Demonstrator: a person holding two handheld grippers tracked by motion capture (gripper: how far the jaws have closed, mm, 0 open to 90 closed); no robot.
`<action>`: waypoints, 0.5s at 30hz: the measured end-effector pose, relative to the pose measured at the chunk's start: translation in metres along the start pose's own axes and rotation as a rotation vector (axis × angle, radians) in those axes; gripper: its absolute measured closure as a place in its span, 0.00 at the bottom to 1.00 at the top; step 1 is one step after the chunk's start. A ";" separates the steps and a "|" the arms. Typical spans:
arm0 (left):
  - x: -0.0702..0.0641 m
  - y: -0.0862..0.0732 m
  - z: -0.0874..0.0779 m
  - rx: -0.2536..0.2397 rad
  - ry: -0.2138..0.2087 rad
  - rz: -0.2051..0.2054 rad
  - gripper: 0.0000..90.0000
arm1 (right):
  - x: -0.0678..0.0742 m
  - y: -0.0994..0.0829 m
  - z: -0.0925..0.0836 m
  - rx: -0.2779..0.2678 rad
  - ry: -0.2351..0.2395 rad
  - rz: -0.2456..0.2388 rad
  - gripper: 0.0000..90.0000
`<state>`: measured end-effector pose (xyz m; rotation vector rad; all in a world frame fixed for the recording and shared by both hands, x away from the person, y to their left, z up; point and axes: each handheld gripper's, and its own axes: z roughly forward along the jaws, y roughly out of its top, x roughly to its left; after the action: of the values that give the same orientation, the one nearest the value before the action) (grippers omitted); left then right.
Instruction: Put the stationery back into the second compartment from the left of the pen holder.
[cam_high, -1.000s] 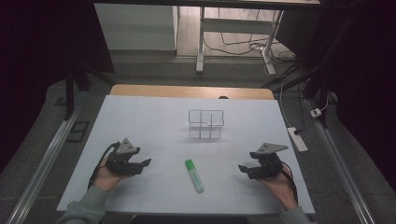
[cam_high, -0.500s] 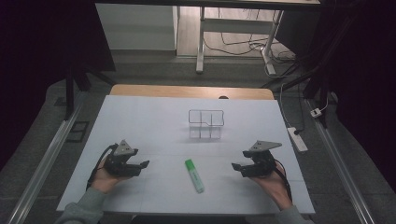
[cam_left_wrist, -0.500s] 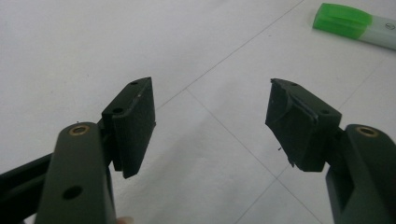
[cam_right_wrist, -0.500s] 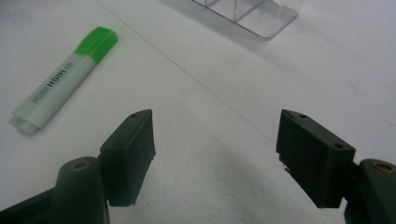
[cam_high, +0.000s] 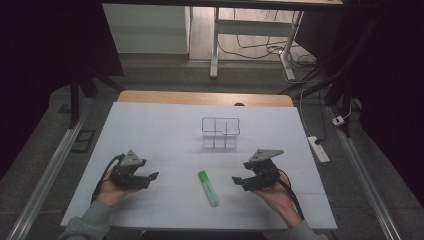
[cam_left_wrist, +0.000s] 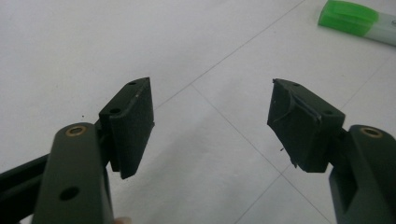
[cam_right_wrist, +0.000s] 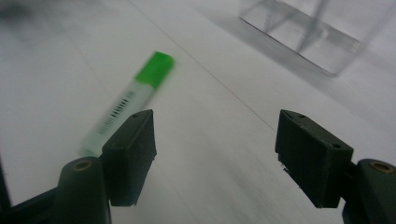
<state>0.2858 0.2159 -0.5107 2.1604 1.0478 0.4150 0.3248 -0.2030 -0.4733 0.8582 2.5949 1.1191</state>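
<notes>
Lying over the bench (cam_high: 150, 125): a smooth matte white sheet, crossed by thin seam lines, with a strip of bare wood showing at the far edge.

Resting at the left: left hand-held gripper (cam_high: 150, 178), black and blocky with a grey three-cornered plate on top, jaws having just been opening and standing wide apart with nothing between them; flat dull pads (cam_left_wrist: 133, 121) facing each other over bare sheet.

Lying flat in the middle, between both grippers and touching neither: a marker (cam_high: 208, 188) with a boxy bright-green cap and a pale barrel bearing a small dark barcode-like print, blurred past reading.

Standing farther back: a clear square-celled plastic holder (cam_high: 220, 131).

Hovering at the right: right hand-held gripper (cam_high: 239, 181), jaws having just been closing yet gaping and gripping nothing.
</notes>
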 end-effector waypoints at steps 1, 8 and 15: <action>-0.001 0.000 0.000 0.001 0.000 -0.001 0.35 | 0.005 0.003 0.001 0.000 0.003 -0.009 0.32; -0.003 -0.003 -0.003 -0.003 0.011 -0.013 0.35 | 0.026 0.017 0.009 -0.004 0.048 -0.039 0.32; -0.003 -0.004 -0.002 0.002 0.014 -0.015 0.34 | 0.034 0.028 0.022 0.008 0.048 -0.048 0.32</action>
<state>0.2803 0.2164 -0.5123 2.1532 1.0722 0.4225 0.3174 -0.1551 -0.4669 0.7758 2.6459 1.1307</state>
